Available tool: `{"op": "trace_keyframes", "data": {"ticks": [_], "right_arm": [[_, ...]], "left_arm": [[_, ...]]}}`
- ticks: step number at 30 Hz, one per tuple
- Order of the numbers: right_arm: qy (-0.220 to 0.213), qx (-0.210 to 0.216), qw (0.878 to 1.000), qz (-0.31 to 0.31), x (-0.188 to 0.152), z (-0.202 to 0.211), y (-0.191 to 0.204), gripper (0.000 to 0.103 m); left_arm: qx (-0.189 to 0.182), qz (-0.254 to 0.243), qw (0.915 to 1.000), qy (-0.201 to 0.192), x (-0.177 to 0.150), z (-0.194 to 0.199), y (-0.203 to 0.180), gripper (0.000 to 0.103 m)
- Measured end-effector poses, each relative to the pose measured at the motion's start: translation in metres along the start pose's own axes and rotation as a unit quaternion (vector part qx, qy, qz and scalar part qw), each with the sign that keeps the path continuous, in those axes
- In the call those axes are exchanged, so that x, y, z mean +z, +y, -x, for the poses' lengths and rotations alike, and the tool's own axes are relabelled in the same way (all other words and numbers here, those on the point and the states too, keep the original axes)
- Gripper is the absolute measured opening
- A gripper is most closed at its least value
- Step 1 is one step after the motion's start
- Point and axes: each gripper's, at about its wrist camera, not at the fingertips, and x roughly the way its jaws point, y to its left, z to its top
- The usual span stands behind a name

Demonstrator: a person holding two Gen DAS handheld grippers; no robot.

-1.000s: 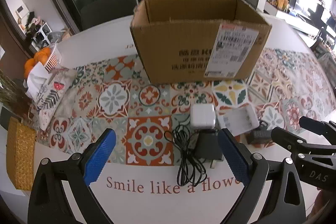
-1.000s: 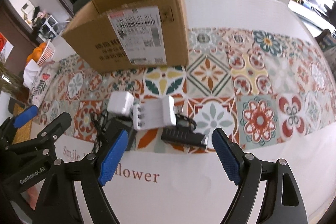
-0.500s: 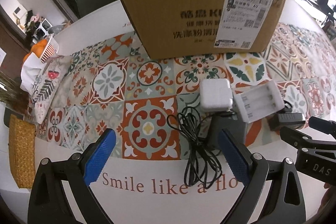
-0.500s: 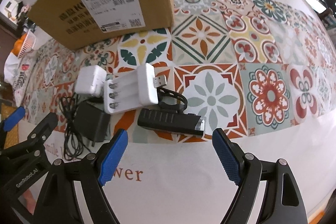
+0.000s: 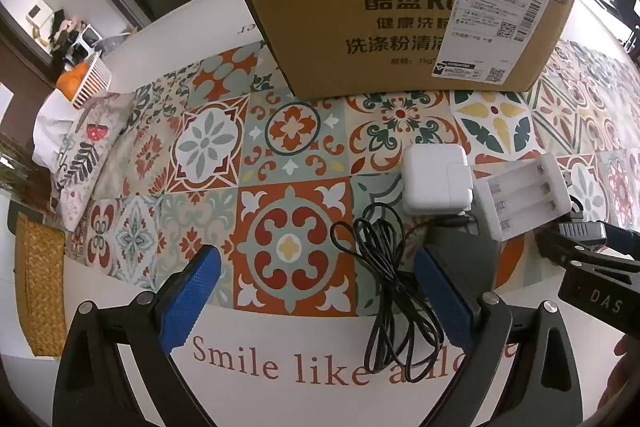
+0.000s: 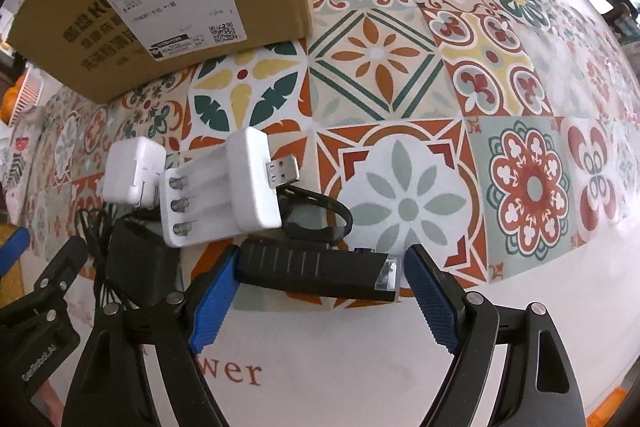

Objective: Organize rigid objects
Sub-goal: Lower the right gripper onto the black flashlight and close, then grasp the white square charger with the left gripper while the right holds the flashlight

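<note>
At your far left, a woven mat (image 5: pixel 38 287) lies at the edge of the worktop (image 6: pixel 500 327), with a white basket of oranges (image 5: pixel 86 77) farther back. Your left tool (image 5: pixel 316 297) hangs spread wide over the patterned cloth, gripping nothing; its right pad sits just over the black adapter (image 5: pixel 464 259), beside the coiled black cord (image 5: pixel 394 291). Behind them stands the cardboard box (image 5: pixel 340 7). Next comes the white charger cube (image 5: pixel 436 183), then the white battery holder (image 6: pixel 224 187) touching it, its USB plug pointing right. Your right tool (image 6: pixel 316 291) is also wide, its blue pads flanking the black flashlight (image 6: pixel 316 269): the left one looks to touch its end, the right stands just clear.
</note>
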Motion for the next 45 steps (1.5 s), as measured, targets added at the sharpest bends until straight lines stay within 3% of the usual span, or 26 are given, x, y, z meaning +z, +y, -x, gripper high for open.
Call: {"op": "trace_keyframes", "data": {"ticks": [4,14,25,30,38,45], "right_arm": [[-0.006,-0.004,1.000,0.005,0.004,-0.004,0.006,0.074],[-0.017,-0.016,1.000,-0.017,-0.014,0.029,-0.003,0.073],[-0.028,0.020,0.999,-0.037,-0.017,0.066,-0.015,0.073],[-0.019,0.027,0.998,-0.049,-0.013,0.054,-0.020,0.073],[-0.022,0.020,0.998,-0.049,-0.004,0.047,-0.018,0.073],[-0.018,0.002,0.999,-0.051,0.012,0.036,-0.019,0.073]], "left_arm": [[-0.005,0.001,1.0000,0.001,0.000,-0.003,0.001,0.099],[-0.049,-0.011,0.9987,0.004,0.002,0.006,-0.005,0.098],[-0.081,-0.046,0.9954,-0.020,0.020,0.024,-0.023,0.098],[-0.077,-0.066,0.9946,-0.021,0.029,0.016,-0.035,0.097],[-0.103,-0.056,0.9931,0.003,0.039,-0.008,-0.047,0.088],[-0.114,-0.051,0.9918,0.030,0.046,-0.038,-0.057,0.072]]}}
